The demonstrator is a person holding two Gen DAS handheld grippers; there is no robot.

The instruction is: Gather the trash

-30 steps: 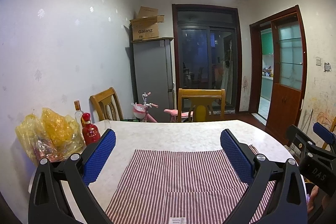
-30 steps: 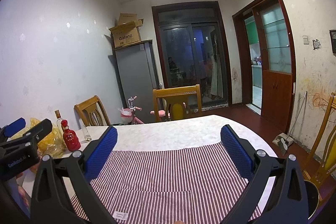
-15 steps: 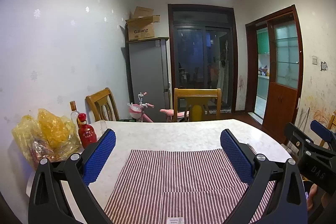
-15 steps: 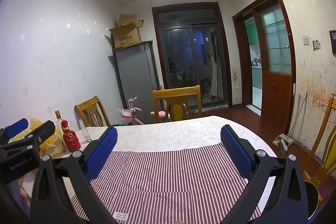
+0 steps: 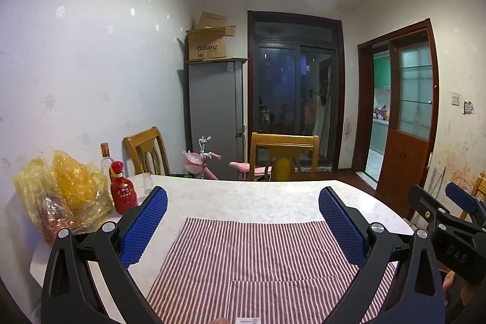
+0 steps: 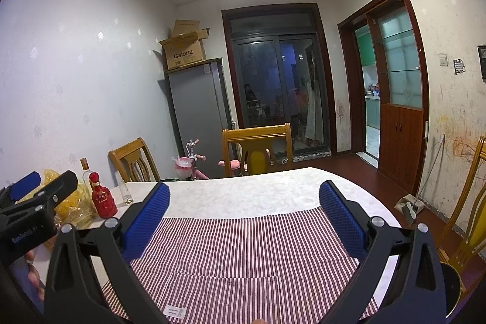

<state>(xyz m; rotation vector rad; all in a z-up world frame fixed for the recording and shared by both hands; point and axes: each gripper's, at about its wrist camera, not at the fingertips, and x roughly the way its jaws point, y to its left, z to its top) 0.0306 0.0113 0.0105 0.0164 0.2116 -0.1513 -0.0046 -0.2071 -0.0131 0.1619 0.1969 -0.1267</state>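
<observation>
My left gripper (image 5: 243,199) is open above the near part of a pale marble table (image 5: 243,199), nothing between its blue pads (image 5: 145,220). My right gripper (image 6: 243,196) is open too, held beside it on the right and seen at the right edge of the left wrist view (image 5: 449,202). A red-and-white striped cloth (image 5: 252,260) (image 6: 243,251) lies flat under both. At the table's left edge sits a crumpled yellow plastic bag (image 5: 60,193) (image 6: 73,205), with a red bottle (image 5: 123,190) (image 6: 101,199), a clear bottle (image 5: 106,163) and a small glass (image 5: 147,181) beside it.
Wooden chairs stand at the far side (image 5: 284,154) and far left (image 5: 145,154) of the table, another at the right (image 6: 467,202). Behind are a pink child's bike (image 5: 206,160), a grey fridge (image 5: 215,111) with a cardboard box (image 5: 209,41), and a dustpan (image 6: 408,202) on the floor.
The left wrist view has tilted up slightly and swung a little to the left, so the bag and bottles sit further in. Both grippers stay open.
</observation>
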